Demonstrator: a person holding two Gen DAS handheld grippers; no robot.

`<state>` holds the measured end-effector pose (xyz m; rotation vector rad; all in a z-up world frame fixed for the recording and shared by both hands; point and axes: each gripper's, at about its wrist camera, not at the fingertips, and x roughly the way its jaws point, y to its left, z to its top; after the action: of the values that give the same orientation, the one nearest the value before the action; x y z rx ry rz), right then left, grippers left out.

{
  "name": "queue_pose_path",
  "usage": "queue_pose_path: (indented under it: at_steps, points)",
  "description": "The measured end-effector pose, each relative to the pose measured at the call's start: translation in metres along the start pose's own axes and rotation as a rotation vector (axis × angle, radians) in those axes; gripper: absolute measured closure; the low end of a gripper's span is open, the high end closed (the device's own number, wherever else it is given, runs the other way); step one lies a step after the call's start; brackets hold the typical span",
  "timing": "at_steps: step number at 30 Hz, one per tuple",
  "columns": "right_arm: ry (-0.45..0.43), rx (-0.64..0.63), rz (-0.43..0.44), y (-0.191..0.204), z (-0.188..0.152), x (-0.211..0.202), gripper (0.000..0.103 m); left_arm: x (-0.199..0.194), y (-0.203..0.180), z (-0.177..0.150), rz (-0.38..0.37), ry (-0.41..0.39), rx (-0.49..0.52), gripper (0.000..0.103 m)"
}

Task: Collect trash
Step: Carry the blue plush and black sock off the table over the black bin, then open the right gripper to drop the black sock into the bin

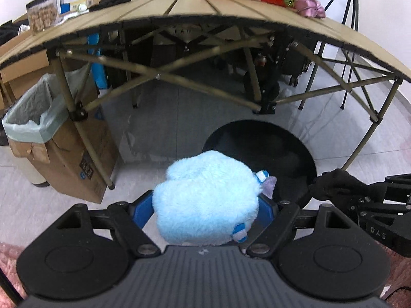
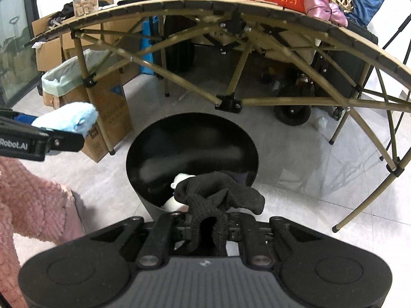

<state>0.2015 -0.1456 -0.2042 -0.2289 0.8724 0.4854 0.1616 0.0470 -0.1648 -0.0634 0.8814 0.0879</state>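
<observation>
While clamped wide on a pale blue plush toy [image 1: 205,200], left gripper [image 1: 205,214] short of black bin [image 1: 259,141], which lies ahead and slightly right. Right gripper [image 2: 206,227], pinched fully shut on a black knit glove [image 2: 221,197], poised directly over the bin's near rim, nearer for release.

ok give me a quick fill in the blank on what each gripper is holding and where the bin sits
1. The left gripper grips a fluffy plush toy whose colour is light ____.
2. The right gripper is shut on a black knitted ____.
3. The round bin on the floor is coloured ____.
4. The cardboard box beside the folding table's leg is lined with a pale ____ bag.

Missing words: blue; glove; black; green
</observation>
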Motion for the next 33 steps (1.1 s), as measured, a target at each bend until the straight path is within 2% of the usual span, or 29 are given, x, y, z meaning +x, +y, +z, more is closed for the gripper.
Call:
queue_pose_path:
  at_steps: [10, 19, 28, 33]
  points:
    - [0.009, 0.011, 0.026, 0.003, 0.013, 0.022, 0.091, 0.021, 0.004, -0.003, 0.029, 0.046, -0.004, 0.023]
    - [-0.025, -0.004, 0.015, 0.008, 0.039, 0.051, 0.091, 0.042, 0.001, -0.003, 0.083, 0.068, 0.014, 0.023]
    - [-0.053, -0.019, 0.034, 0.017, 0.058, 0.066, 0.091, 0.051, 0.016, -0.002, 0.099, 0.103, -0.054, 0.023]
    - [-0.072, -0.033, 0.023, 0.016, 0.062, 0.066, 0.091, 0.05, 0.015, 0.0, 0.105, 0.095, -0.055, 0.023]
